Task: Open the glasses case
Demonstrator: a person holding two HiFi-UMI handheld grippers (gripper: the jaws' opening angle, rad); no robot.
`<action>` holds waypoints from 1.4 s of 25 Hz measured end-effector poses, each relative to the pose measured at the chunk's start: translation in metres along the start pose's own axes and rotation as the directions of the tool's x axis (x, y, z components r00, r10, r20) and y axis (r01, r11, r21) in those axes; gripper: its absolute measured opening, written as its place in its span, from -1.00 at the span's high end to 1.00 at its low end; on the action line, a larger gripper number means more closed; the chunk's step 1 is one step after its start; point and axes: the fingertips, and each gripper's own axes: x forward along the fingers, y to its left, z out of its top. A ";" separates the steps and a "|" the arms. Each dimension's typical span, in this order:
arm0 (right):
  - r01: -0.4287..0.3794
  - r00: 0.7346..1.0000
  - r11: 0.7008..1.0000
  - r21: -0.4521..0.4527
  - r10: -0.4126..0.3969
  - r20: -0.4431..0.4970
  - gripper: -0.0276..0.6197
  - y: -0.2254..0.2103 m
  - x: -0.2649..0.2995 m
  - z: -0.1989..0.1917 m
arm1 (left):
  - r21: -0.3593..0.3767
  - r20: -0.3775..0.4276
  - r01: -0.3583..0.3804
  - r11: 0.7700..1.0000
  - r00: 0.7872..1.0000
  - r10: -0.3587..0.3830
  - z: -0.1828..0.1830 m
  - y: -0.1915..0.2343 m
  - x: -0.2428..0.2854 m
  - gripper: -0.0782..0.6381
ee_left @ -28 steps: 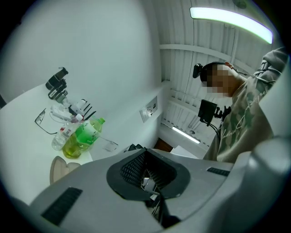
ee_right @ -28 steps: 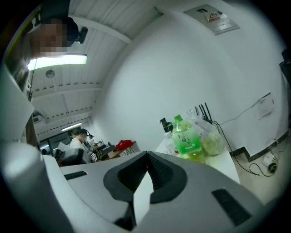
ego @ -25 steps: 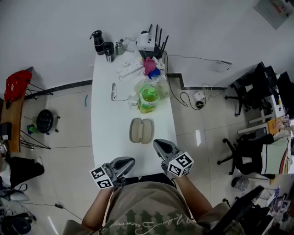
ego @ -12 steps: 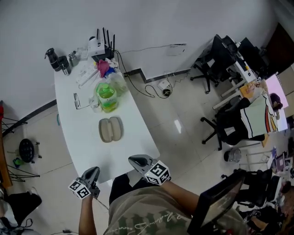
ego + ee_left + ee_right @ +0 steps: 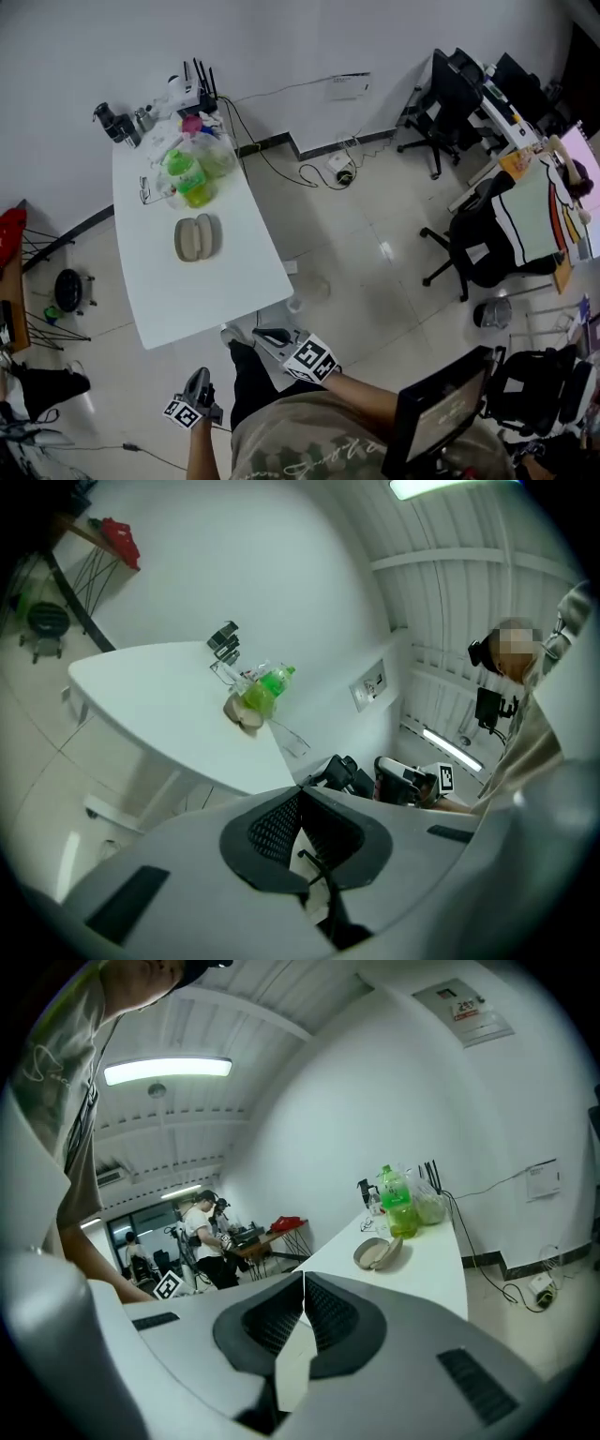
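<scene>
Head view: my left claw (image 5: 198, 379) and right claw (image 5: 262, 336) are both closed, empty, well apart from the open glasses case (image 5: 194, 237).

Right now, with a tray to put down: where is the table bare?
The white table is bare at its near end, between the glasses case and the near edge. Bare strips flank the case too. The far end is crowded: green bottle, plastic bags, flasks, router.
</scene>
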 end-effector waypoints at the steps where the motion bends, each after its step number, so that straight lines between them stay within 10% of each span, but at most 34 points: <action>1: 0.005 1.000 1.000 -0.014 -0.005 0.015 0.88 0.002 -0.017 -0.006 | 0.021 0.004 -0.009 1.000 1.000 0.009 -0.016 -0.019 0.001 0.76; 7: 0.068 0.995 0.997 0.025 -0.069 0.076 0.88 0.018 -0.085 -0.037 | 0.281 -0.021 -0.031 0.959 0.999 0.038 -0.057 -0.133 0.010 0.76; 13: 0.084 0.984 0.996 -0.015 -0.080 0.157 0.88 0.073 -0.095 -0.006 | 0.527 0.216 -0.185 0.830 0.973 0.080 0.020 -0.205 -0.005 0.76; 20: 0.140 0.962 0.984 -0.109 -0.109 0.252 0.88 0.147 -0.074 0.049 | 0.590 0.287 -0.128 0.797 0.956 -0.059 0.062 -0.243 -0.043 0.76; 24: 0.190 0.946 0.975 -0.112 -0.151 0.288 0.88 0.177 -0.055 0.056 | 0.629 0.314 -0.193 0.753 0.949 -0.018 0.073 -0.226 -0.081 0.76; 35: 0.295 0.916 0.941 -0.163 -0.230 0.329 0.88 0.213 -0.034 0.063 | 0.653 0.320 -0.135 0.746 0.941 -0.110 0.089 -0.233 -0.135 0.76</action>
